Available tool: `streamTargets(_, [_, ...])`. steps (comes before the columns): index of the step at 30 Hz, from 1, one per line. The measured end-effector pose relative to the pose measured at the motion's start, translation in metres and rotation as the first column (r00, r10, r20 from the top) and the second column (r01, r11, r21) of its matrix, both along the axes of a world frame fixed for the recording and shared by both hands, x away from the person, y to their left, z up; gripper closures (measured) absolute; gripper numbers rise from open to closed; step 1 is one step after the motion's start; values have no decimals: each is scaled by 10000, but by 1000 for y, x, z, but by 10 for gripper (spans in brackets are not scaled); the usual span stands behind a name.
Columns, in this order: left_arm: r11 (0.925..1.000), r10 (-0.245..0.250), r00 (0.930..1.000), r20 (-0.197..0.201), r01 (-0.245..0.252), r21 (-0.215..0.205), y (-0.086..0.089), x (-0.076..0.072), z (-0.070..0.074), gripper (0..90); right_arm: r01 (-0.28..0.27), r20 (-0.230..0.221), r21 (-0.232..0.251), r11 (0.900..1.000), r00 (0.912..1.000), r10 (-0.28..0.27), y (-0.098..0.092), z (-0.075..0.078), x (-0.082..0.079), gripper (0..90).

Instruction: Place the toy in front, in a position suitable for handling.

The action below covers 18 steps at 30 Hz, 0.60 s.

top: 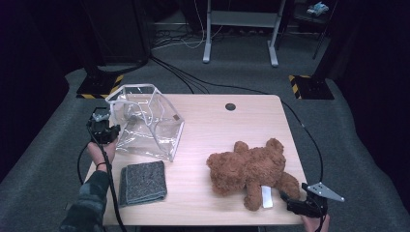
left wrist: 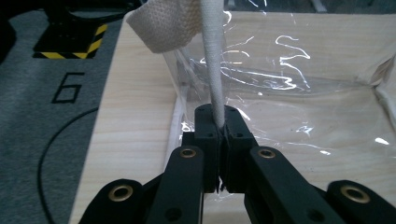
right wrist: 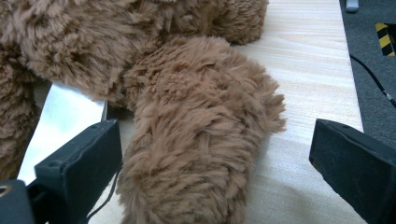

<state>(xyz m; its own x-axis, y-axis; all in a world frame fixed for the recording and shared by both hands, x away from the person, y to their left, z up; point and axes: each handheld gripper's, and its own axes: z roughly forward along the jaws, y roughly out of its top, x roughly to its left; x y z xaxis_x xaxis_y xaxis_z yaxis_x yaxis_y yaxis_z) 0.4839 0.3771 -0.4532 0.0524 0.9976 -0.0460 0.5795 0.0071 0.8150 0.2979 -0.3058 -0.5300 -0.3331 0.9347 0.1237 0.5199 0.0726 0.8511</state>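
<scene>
**Bag handle pinched, bear's leg between wide jaws**

The wooden table (top: 217, 125) is carrying everything here. On its right side the brown teddy bear (top: 251, 169) is lying sprawled, a white tag showing by its leg. Towards the back left the clear plastic bag (top: 147, 121) is standing open and tilted. In front of the bag, near the left front corner, a folded grey cloth (top: 142, 182) is lying flat.

The left hand-held gripper (top: 103, 129) is sitting at the bag's left edge, its jaws clamped fully together on the white cord handle (left wrist: 214, 70), which is rising straight up from between them. The right hand-held gripper (top: 302, 203) is waiting at the front right corner, jaws standing wide apart on either side of the bear's leg (right wrist: 196, 149), with neither pad pressing the fur.
</scene>
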Motion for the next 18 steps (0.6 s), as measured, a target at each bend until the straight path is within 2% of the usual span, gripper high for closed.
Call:
streamTargets(4, [9999, 106, 9999, 30, -107, 124, 6, -6, 0, 871, 13, -20, 45, 10000, 10000, -13, 0, 0, 0, 19])
streamTargets(6, [9998, 173, 9998, -40, -173, 26, 9, -10, 1, 858, 18, 8, -30, 10000, 10000, -18, 0, 0, 0, 19])
streamTargets(7, [9997, 189, 9998, 53, -190, 132, 10, -11, 3, 832, 21, 1, -54, 10000, 10000, -21, 0, 0, 0, 19])
streamTargets(8, [9997, 189, 9998, 53, -190, 132, 10, -11, 3, 769, 21, 1, -54, 10000, 10000, -21, 0, 0, 0, 19])
streamTargets(9, [9997, 229, 9997, 107, -230, 98, 10, -14, 7, 769, 15, -4, -32, 10000, 10000, -15, 0, 0, 0, 19])
streamTargets(11, [9995, 121, 9997, 216, -127, 283, 6, -20, 15, 574, 35, 12, -15, 10000, 10000, -35, 0, 0, 0, 19])
streamTargets(15, [9992, -329, 9991, 260, 323, 233, -3, -32, 25, 465, 36, -35, 3, 10000, 10000, -36, 0, 0, 1, 19])
streamTargets(18, [9971, -714, 9970, 287, 706, 275, -15, -40, 28, 413, 23, -61, 43, 10000, 10000, -23, 0, 0, 1, 19])
